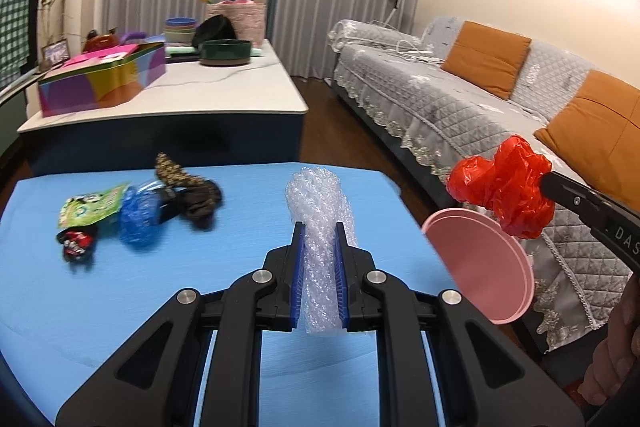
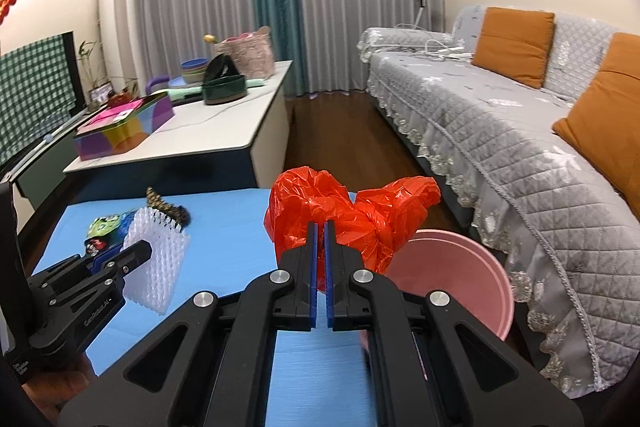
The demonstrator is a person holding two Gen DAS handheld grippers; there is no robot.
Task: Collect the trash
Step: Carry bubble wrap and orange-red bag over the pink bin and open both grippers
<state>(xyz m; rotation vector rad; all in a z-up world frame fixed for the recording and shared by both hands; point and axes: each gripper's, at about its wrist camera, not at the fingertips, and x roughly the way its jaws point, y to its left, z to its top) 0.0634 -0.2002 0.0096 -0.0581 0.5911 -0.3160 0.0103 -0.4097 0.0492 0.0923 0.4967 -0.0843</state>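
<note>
**Two hand-held grippers, one piece of trash in each**

The left hand-held gripper (image 1: 320,227) pinches one roll of clear bubble wrap (image 1: 318,203) between its blue pads; the roll runs along the gap between the fingers and sticks out past the tips, above the blue tabletop (image 1: 200,287). The right hand-held gripper (image 2: 319,225) has its fingers pressed nearly together on one crumpled red plastic bag (image 2: 352,215), which bulges out beyond and to either side of the tips. In the left wrist view this red bag hangs just over the near rim of the single pink bin (image 1: 480,267), which stands off the right edge of the tabletop; in the right wrist view the bin's open mouth lies just right of and below the bag.

Farther along the tabletop, to the left of the bubble wrap and well apart from both hand-held grippers, one small cluster of litter lies together: one green printed packet (image 1: 94,205), one blue crinkled wrapper (image 1: 138,217), one small red and black wrapper (image 1: 76,245) and one dark brown patterned piece (image 1: 188,191).

Beyond the tabletop stands a white coffee table (image 1: 240,83) carrying one colourful box (image 1: 104,83), one dark green bowl (image 1: 226,51) and a stack of bowls. To the right runs one grey sofa (image 1: 460,107) with two orange cushions (image 1: 486,57).
</note>
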